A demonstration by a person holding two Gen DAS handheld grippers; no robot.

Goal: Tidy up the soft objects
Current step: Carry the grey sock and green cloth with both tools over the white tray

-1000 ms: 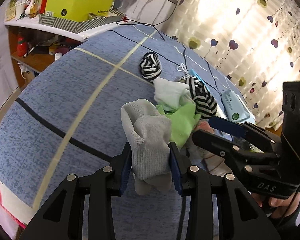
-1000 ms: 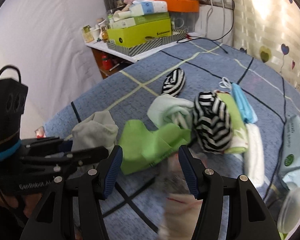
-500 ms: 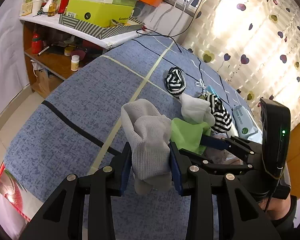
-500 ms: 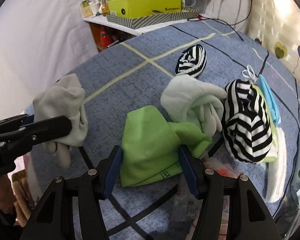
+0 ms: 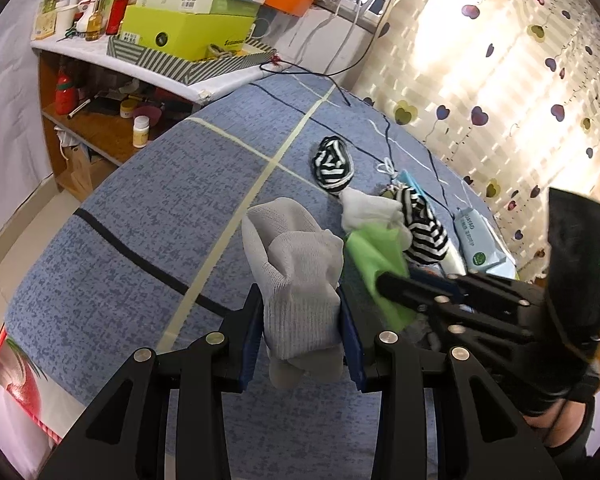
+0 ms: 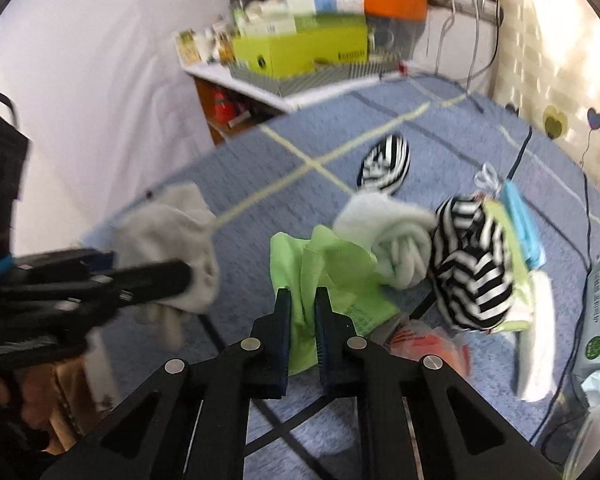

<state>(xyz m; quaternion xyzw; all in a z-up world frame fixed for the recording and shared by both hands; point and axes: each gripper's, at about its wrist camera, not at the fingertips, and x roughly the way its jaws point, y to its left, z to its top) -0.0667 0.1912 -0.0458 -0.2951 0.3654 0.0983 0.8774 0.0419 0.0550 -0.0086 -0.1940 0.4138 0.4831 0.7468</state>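
Two grippers are at work over your blue bed cover (image 5: 148, 216).

From your left wrist camera, your left gripper (image 5: 300, 320) pinches a grey sock (image 5: 296, 276) between its pads, and the sock hangs above the cover. Your right gripper (image 5: 384, 280) comes in from the right side with its tips pushed into a green cloth (image 5: 374, 252), so you cannot see those tips well. Behind it lie a white glove (image 5: 368, 210) and a striped sock ball (image 5: 424, 228), touching each other. Another striped sock (image 5: 332, 164) lies alone, farther back. On the shelf, a striped tray (image 5: 168, 60) holds a yellow-green box (image 5: 188, 32) with more boxes stacked on top.

From your right wrist camera, the picture is blurry. Your right gripper (image 6: 302, 312) has its jaws closed tight on the green cloth (image 6: 320, 268), which bunches up between them. The white glove (image 6: 392, 236) sits just behind the cloth, touching the striped sock ball (image 6: 472, 268). Your left gripper (image 6: 180, 272) shows at the left edge with the grey sock (image 6: 176, 240). Near the bottom right, a clear dish (image 6: 592, 436) is cut off, and you cannot tell what is in it.
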